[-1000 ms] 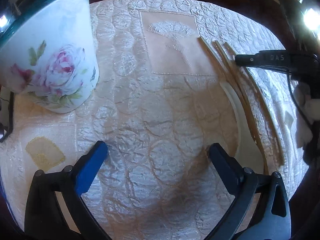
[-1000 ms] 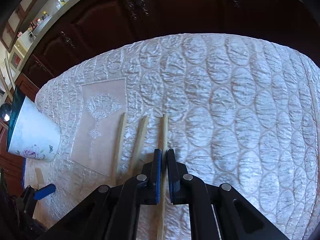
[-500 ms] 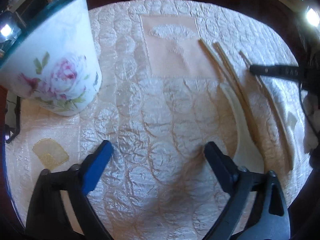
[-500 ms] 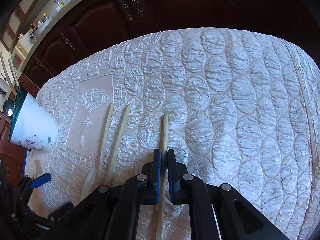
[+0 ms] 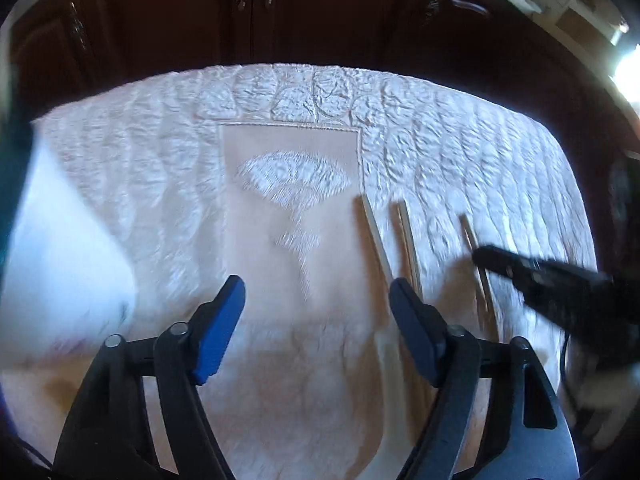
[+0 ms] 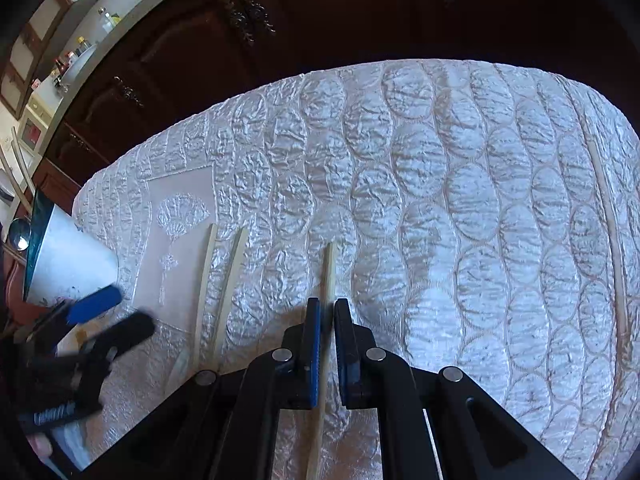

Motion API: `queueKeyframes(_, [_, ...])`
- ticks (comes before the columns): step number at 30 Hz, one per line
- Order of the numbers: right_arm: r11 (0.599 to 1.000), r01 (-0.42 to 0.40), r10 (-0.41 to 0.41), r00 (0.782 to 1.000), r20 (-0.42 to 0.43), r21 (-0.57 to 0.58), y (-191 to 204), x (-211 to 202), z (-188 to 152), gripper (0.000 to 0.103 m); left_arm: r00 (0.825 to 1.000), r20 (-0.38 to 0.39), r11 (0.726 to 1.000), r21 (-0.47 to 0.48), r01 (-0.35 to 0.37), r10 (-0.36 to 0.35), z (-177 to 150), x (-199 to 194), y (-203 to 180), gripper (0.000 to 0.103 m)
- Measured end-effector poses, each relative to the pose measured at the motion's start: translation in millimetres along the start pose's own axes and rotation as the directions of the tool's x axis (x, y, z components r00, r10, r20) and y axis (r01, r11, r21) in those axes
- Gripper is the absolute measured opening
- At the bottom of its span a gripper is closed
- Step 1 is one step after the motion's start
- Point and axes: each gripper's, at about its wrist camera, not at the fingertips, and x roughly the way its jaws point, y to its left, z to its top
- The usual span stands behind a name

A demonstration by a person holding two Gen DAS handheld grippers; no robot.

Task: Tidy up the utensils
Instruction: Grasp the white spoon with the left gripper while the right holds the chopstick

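My right gripper (image 6: 327, 308) is shut on the handle of a thin wooden utensil (image 6: 329, 268), which lies along the quilted cloth. It also shows in the left wrist view as the wooden utensil (image 5: 471, 240) under the right gripper (image 5: 520, 270). Two more wooden utensils (image 6: 206, 272) (image 6: 233, 276) lie side by side to its left. My left gripper (image 5: 316, 308) hovers over the cloth with its jaws closing and nothing between them. Its right finger (image 5: 412, 320) is beside those two handles (image 5: 376, 236) (image 5: 409, 236). A white floral pot (image 6: 68, 264) with a teal rim stands at the left.
A cream quilted cloth (image 6: 440, 200) with a smooth embroidered fan panel (image 5: 288, 184) covers the table. Another thin wooden stick (image 6: 608, 232) lies near the cloth's right edge. Dark wooden cabinets (image 6: 320, 32) stand behind the table. The pot (image 5: 60, 260) is a white blur at the left.
My left gripper swung away from the floral pot towards the wooden utensils, and its jaws narrowed. My right gripper drew its utensil to the right, apart from the other two.
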Motion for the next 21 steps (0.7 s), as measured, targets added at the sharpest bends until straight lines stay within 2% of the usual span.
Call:
queueKeyframes(4, [1.0, 0.012, -0.012, 1.0, -0.011, -0.009, 0.8, 3.4, 9.6, 0.006, 1.0, -0.02, 1.0, -0.004, 0.02, -0.02, 15.5, 17.0, -10.7, 0.071])
queueKeyframes(6, [1.0, 0.009, -0.009, 1.0, -0.018, -0.003, 3.8, 6.9, 12.3, 0.006, 1.0, -0.019, 1.0, -0.006, 0.02, -0.02, 16.8, 23.5, -15.4, 0.065])
queueKeyframes(7, [1.0, 0.01, -0.01, 1.0, -0.022, -0.004, 4.5, 8.8, 15.4, 0.007, 1.0, -0.024, 1.0, -0.004, 0.015, -0.015, 18.7, 27.6, -18.3, 0.058])
queueKeyframes(11, [0.999, 0.022, -0.023, 0.999, -0.043, -0.023, 6.9, 15.1, 20.6, 0.007, 0.999, -0.034, 1.0, 0.007, -0.006, 0.006, 21.7, 42.8, -30.3, 0.052])
queueKeyframes(15, [1.0, 0.0, 0.0, 0.999, -0.037, -0.012, 5.5, 18.0, 23.5, 0.007, 0.999, -0.021, 0.999, 0.031, -0.03, 0.03, 26.7, 52.6, -39.8, 0.033])
queueKeyframes(17, [1.0, -0.007, 0.007, 1.0, -0.03, -0.01, 5.1, 18.0, 26.9, 0.006, 1.0, -0.007, 0.999, 0.04, -0.025, 0.026, 27.8, 54.8, -42.2, 0.01])
queueKeyframes(20, [1.0, -0.024, 0.023, 1.0, -0.012, -0.011, 5.7, 9.7, 29.0, 0.006, 1.0, -0.007, 0.999, 0.028, 0.015, -0.015, 30.4, 47.1, -36.2, 0.009])
queueKeyframes(21, [0.999, -0.031, 0.031, 1.0, -0.002, -0.01, 8.1, 4.6, 30.3, 0.005, 1.0, 0.005, 1.0, 0.022, 0.023, -0.023, 27.9, 33.0, -20.4, 0.009])
